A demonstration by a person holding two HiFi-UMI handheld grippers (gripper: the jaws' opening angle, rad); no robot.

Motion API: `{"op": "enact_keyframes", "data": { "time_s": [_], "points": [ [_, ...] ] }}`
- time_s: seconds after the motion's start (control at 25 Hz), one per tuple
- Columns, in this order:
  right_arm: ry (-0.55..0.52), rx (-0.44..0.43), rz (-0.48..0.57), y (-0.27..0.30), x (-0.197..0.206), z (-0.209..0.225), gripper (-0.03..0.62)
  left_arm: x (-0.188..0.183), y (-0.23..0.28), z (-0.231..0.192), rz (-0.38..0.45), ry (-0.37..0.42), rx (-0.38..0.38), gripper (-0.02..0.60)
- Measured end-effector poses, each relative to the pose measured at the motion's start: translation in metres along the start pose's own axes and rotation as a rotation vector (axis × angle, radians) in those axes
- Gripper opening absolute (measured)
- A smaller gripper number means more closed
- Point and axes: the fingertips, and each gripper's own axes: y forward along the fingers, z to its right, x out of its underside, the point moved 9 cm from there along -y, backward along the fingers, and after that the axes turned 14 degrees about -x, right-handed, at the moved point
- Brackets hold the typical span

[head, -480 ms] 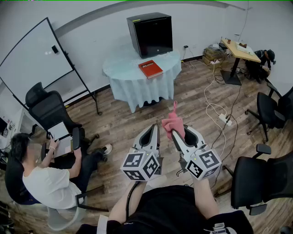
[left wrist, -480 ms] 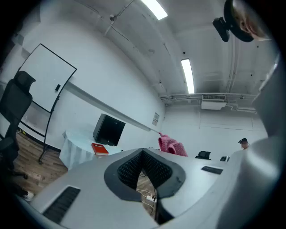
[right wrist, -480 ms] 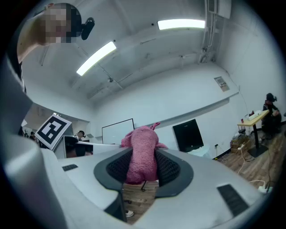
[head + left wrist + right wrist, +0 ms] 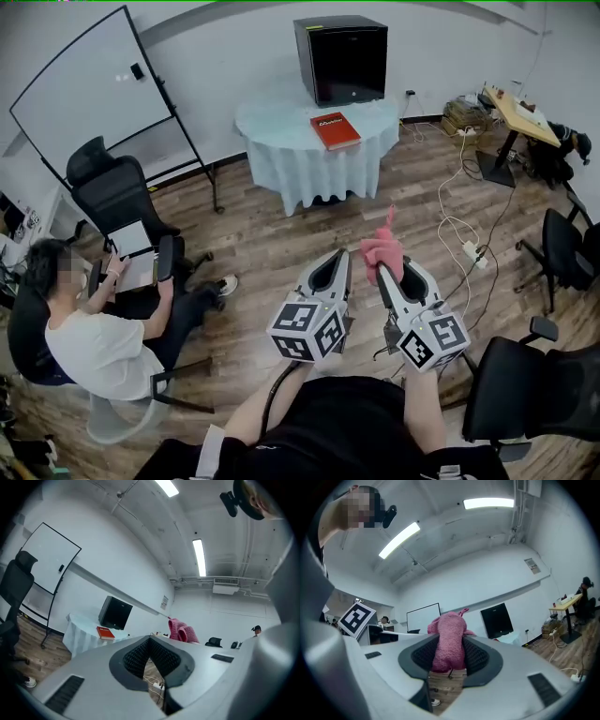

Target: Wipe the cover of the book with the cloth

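The right tongs (image 4: 389, 270) clamp the fluffy pink cloth (image 4: 382, 246); the left tongs (image 4: 336, 255) are closed and empty. The red book (image 4: 335, 130) lies far off on the round blue-draped counter (image 4: 281, 155). A cloth pinched only at its base could slip out on the way.

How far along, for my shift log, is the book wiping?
Done: the right hand-held gripper is shut on the cloth. In hand: the approach; the left hand-held gripper is shut, empty. Left: reach the book on the far table, wipe its cover.
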Motion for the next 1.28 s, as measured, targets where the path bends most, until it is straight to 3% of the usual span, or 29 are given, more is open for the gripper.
{"op": "enact_keyframes", "data": {
  "time_s": [0.48,0.72,1.0,1.28],
  "points": [
    [0.080,-0.074,-0.115,0.054,0.033,0.016,0.149,0.009,0.017,-0.057,-0.063,-0.046,-0.149,0.014],
    [0.126,-0.028,-0.199,0.086,0.051,0.055,0.149,0.017,0.061,-0.092,-0.092,-0.115,-0.204,0.014],
    [0.127,-0.030,-0.245,0.180,0.053,0.106,0.149,0.009,0.141,-0.157,-0.178,-0.168,-0.244,0.014],
    [0.083,-0.005,-0.276,0.263,0.034,0.152,0.149,-0.022,0.222,-0.203,-0.168,-0.213,-0.216,0.014]
  ]
}}
